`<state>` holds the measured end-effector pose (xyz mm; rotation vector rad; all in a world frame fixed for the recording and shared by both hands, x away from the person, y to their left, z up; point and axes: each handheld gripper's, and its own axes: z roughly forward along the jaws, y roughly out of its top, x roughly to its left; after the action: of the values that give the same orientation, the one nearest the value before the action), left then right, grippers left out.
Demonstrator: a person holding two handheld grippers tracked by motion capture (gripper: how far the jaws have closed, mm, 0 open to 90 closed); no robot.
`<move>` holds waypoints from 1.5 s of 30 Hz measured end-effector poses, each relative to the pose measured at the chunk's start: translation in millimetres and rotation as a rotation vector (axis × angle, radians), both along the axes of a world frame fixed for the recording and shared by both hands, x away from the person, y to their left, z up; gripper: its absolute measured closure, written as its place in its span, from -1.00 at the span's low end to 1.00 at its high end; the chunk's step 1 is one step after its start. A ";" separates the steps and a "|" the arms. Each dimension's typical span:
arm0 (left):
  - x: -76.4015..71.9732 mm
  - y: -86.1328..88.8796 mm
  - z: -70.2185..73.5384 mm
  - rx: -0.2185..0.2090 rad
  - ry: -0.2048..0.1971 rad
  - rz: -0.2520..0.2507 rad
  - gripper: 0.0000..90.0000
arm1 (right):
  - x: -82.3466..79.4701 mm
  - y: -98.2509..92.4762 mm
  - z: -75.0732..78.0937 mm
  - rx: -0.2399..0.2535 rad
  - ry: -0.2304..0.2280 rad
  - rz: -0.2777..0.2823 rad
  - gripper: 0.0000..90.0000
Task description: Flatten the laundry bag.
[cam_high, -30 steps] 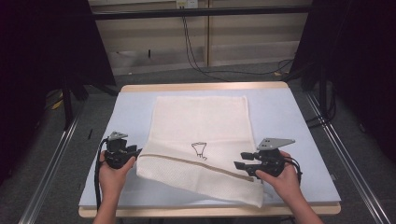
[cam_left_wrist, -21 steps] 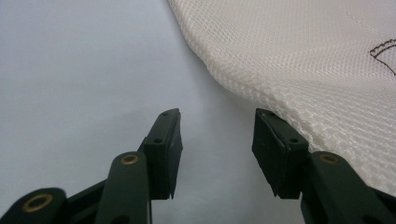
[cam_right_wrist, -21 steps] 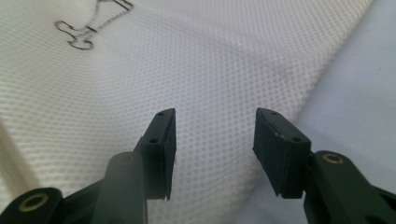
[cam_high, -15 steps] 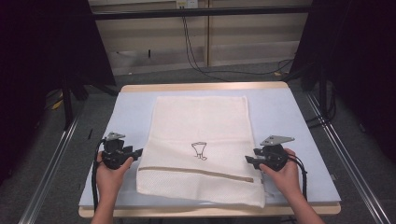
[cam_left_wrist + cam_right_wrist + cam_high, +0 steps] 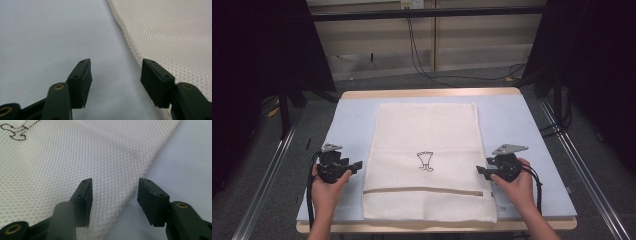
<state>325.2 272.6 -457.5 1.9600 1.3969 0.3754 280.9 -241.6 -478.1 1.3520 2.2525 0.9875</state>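
**High view: mesh bag laid flat, both grippers let go at its sides**

High view shows the pale blue rectangular table top (image 5: 352, 115) as the working surface, with a wooden edge at its near and far sides. Spread over its middle lies the cream mesh laundry bag (image 5: 427, 135), flat and square to the table, its tan zipper band (image 5: 422, 190) running left to right near the person and a small dark embroidered figure (image 5: 425, 161) at its centre. Lying smooth like this, it reads as freshly spread, probably ready for folding.

The left gripper (image 5: 357, 165) rests just beside the bag's left edge; in the left gripper view its jaws have just been opening and stand apart over bare table, nothing between them, the mesh edge (image 5: 135, 53) just under the right-hand jaw. The right gripper (image 5: 481, 171) sits at the bag's right edge; its jaws have likewise been opening, and in the right gripper view they gape above the mesh border (image 5: 140, 182) without pinching it. Both grips look released so the cloth settles undisturbed.
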 end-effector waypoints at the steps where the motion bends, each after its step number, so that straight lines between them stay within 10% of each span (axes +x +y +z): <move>1: 0.0 1.2 0.3 0.001 0.001 0.009 -0.16 | 0.3 -1.9 -0.2 -0.007 -0.003 0.003 0.03; 4: -0.6 2.2 0.4 -0.010 -0.004 0.054 -0.39 | -0.3 -3.5 -2.5 -0.004 0.012 -0.007 0.05; 13: -0.3 -23.6 0.4 -0.056 0.049 -0.037 -0.75 | -4.6 -0.3 -3.8 -0.001 0.005 0.007 0.31; 18: -1.3 -35.2 -9.9 -0.031 0.098 -0.071 -0.77 | -6.3 -2.1 -2.8 0.010 0.018 0.006 0.35; 27: -11.5 -37.3 -16.5 -0.045 0.073 -0.076 -0.68 | -15.0 -2.8 -2.7 0.015 0.019 0.019 0.34; 45: -17.2 -38.6 -7.5 -0.007 0.173 -0.047 0.84 | -16.6 2.2 1.1 0.049 0.050 -0.008 0.96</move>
<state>308.0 234.0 -465.0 2.0562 1.4533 0.1826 264.3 -239.4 -477.0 1.4203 2.2707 1.0232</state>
